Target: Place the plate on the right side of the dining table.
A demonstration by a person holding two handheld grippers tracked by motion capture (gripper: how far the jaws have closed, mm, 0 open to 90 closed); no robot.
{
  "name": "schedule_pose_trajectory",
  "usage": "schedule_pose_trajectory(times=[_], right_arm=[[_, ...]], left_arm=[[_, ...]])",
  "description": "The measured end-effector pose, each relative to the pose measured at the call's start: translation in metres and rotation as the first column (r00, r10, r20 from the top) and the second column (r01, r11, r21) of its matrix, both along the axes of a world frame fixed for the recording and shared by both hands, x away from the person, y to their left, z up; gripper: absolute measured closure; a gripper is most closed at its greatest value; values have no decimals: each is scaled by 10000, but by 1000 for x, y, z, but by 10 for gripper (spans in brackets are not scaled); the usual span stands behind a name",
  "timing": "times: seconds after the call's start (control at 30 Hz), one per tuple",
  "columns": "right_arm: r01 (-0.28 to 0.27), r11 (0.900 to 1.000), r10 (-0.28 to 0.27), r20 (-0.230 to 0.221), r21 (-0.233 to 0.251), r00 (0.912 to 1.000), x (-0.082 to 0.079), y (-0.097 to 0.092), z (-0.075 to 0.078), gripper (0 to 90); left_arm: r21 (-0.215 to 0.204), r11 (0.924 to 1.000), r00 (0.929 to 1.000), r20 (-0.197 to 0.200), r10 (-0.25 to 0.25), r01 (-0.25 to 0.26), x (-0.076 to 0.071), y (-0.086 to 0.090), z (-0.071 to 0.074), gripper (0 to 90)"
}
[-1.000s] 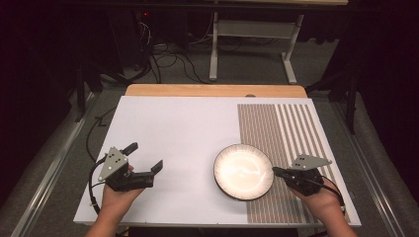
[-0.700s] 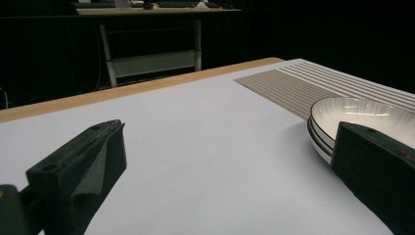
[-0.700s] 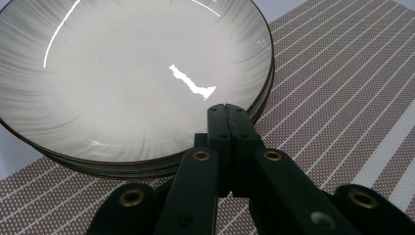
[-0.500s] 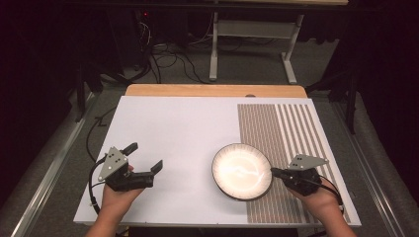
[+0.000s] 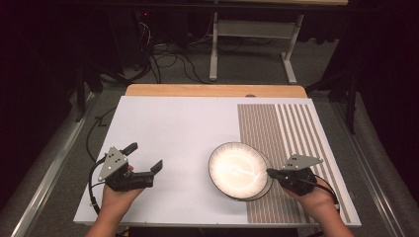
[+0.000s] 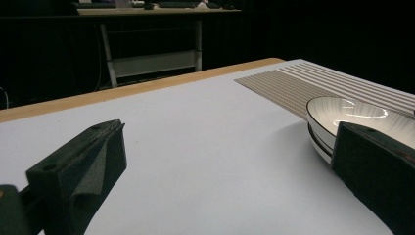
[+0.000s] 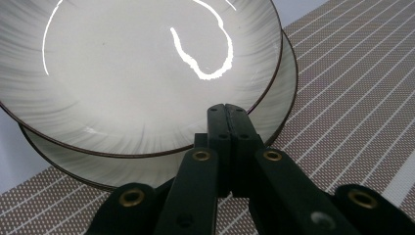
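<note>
Two shallow, pale, glossy ceramic plates with dark rims are stacked. The upper plate [image 7: 137, 73] is shifted off centre and hides most of the lower plate [image 7: 274, 105], which shows only as a crescent along one side. In the high view the stack [image 5: 239, 170] sits toward 4 o'clock on the worktop, half on the bare white surface and half on the woven brown placemat with pale stripes [image 5: 281, 128].

The right gripper [image 7: 227, 115] has its black jaws pressed together at the upper plate's edge. The tips overlap the rim in the right gripper view, but whether they pinch the plate or merely rest against it is hard to make out. In the high view this gripper [image 5: 272, 172] touches the stack from 3 o'clock, and the person's right hand [image 5: 316, 195] is cut off by the bottom edge.

The left gripper [image 5: 143, 158] rests at 8 o'clock, well apart from the plates, with its jaws spread wide and nothing between them. In the left gripper view the right-hand jaw cuts off part of the stack.

The white worktop [image 5: 178, 133] has a light wooden strip [image 5: 212, 90] along its far edge. The room beyond is dark; a grey carpeted floor [image 5: 247, 69], tangled black cables [image 5: 168, 59] and a pale metal table frame [image 5: 252, 34] can be seen. No writing or label is readable.
</note>
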State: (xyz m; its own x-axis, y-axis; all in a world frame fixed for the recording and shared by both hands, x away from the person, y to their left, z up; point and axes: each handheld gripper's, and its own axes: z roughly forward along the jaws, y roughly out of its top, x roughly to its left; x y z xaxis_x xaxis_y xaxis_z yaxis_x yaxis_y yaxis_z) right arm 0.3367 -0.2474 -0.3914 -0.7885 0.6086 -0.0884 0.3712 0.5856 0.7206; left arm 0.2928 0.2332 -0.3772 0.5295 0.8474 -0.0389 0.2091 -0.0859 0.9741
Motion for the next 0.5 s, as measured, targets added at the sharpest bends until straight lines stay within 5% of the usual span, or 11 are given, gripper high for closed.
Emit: schedule_pose_trajectory(times=[0.5], right_arm=[[-137,9999,137,-148,34,9998,2,8,-3,900]], left_arm=[[1,10000,10000,67,-12,12,0,-2,1,7]])
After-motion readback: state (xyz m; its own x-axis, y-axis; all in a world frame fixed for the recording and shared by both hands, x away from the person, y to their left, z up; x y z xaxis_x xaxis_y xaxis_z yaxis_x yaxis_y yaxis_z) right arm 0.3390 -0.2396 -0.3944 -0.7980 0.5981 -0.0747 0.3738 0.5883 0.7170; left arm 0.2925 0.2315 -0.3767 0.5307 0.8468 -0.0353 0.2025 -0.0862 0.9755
